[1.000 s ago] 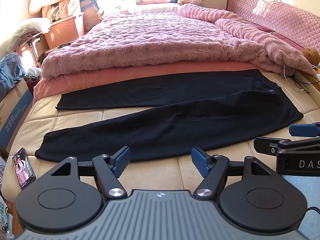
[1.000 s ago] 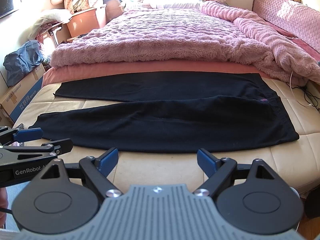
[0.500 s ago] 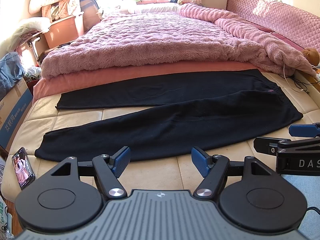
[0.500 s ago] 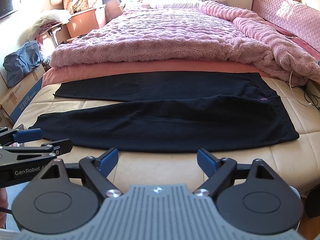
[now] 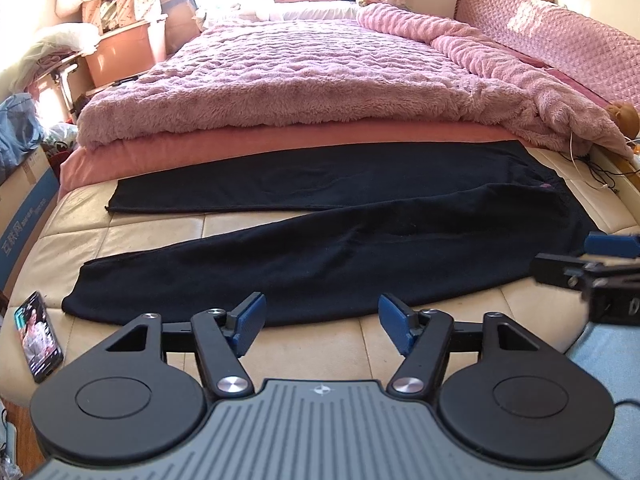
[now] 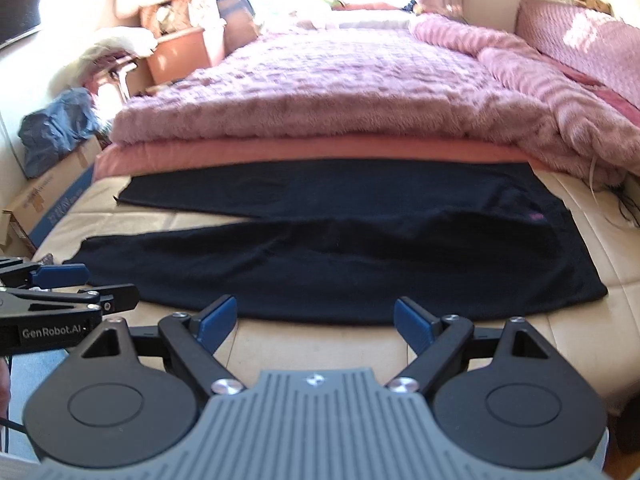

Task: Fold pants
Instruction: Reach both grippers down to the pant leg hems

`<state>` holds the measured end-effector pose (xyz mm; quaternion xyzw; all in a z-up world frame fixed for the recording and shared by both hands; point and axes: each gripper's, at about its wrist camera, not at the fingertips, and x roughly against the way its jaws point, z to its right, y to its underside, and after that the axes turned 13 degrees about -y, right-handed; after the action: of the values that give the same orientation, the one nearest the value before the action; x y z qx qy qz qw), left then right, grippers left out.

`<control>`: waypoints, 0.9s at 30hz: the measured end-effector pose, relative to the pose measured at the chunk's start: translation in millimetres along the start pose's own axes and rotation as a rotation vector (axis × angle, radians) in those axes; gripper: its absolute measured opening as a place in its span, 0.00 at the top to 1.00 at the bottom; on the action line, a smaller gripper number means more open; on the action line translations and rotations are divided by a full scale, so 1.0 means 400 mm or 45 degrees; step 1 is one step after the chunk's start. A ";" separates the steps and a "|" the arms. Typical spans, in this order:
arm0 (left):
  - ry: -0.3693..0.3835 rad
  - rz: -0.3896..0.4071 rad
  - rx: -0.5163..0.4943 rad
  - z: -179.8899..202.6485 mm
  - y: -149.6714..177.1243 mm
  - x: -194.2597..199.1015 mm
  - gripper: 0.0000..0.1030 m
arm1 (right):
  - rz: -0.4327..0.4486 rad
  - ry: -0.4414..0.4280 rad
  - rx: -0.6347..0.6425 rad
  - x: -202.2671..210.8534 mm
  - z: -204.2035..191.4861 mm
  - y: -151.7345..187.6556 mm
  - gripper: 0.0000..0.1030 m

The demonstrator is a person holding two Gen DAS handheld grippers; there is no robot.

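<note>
Black pants (image 5: 340, 248) lie flat across the cream mattress (image 5: 312, 340), legs spread towards the left and waist at the right (image 6: 560, 248). My left gripper (image 5: 320, 322) hovers just before the near leg's front edge; its jaws are closing, with nothing between the blue pads. My right gripper (image 6: 316, 322) stands open in front of the pants (image 6: 340, 264), empty too. Each gripper shows at the side of the other's view: the right gripper (image 5: 584, 260) and the left gripper (image 6: 72, 284).
A fluffy pink blanket (image 5: 320, 80) over a pink sheet (image 5: 280, 140) covers the bed beyond the pants. A phone (image 5: 38, 336) lies on the mattress's left corner. Cardboard boxes (image 6: 52, 200) and piled clutter (image 5: 120, 32) stand at the left; cables (image 5: 600, 172) trail at the right.
The left gripper's pads have drawn slightly closer together. The right wrist view has shifted a little and turned blurry. The pants lie unmoved.
</note>
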<state>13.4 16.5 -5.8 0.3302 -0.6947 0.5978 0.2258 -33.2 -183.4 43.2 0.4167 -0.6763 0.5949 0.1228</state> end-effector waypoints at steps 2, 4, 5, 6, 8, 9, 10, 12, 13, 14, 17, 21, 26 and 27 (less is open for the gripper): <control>0.014 -0.009 -0.001 -0.015 -0.007 -0.020 0.28 | 0.030 0.001 0.038 -0.004 0.024 -0.009 0.20; 0.038 0.002 -0.013 -0.032 -0.016 -0.045 0.32 | 0.060 0.016 0.075 -0.010 0.052 -0.020 0.20; 0.049 0.008 -0.026 -0.041 -0.019 -0.059 0.34 | 0.072 0.021 0.086 -0.014 0.068 -0.025 0.20; 0.060 0.014 -0.042 -0.048 -0.023 -0.073 0.38 | 0.085 0.029 0.099 -0.018 0.090 -0.031 0.20; 0.093 0.030 -0.078 -0.063 -0.030 -0.104 0.40 | 0.093 0.052 0.118 -0.030 0.137 -0.044 0.20; 0.106 0.036 -0.106 -0.069 -0.033 -0.121 0.41 | 0.099 0.061 0.141 -0.037 0.161 -0.049 0.20; 0.112 0.046 -0.139 -0.072 -0.034 -0.137 0.41 | 0.102 0.073 0.159 -0.043 0.184 -0.053 0.20; 0.116 0.077 -0.240 -0.075 -0.032 -0.167 0.42 | 0.092 0.094 0.188 -0.062 0.239 -0.060 0.20; 0.111 0.093 -0.303 -0.074 -0.028 -0.182 0.42 | 0.081 0.105 0.194 -0.072 0.268 -0.063 0.20; 0.105 0.106 -0.365 -0.074 -0.021 -0.195 0.42 | 0.074 0.109 0.205 -0.081 0.294 -0.065 0.20; 0.086 0.098 -0.540 -0.071 0.004 -0.232 0.42 | 0.008 0.146 0.312 -0.114 0.367 -0.064 0.20; 0.016 0.073 -0.759 -0.061 0.062 -0.273 0.42 | -0.159 0.196 0.360 -0.156 0.477 -0.054 0.23; -0.063 0.028 -0.966 -0.073 0.123 -0.315 0.42 | -0.353 0.268 0.438 -0.197 0.591 -0.026 0.51; -0.095 0.028 -1.016 -0.074 0.136 -0.323 0.42 | -0.388 0.285 0.462 -0.205 0.609 -0.017 0.51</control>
<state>59.4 73.6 -128.9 0.2307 -0.8835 0.2710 0.3047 103.1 -369.9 -69.9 0.4605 -0.4702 0.7235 0.2082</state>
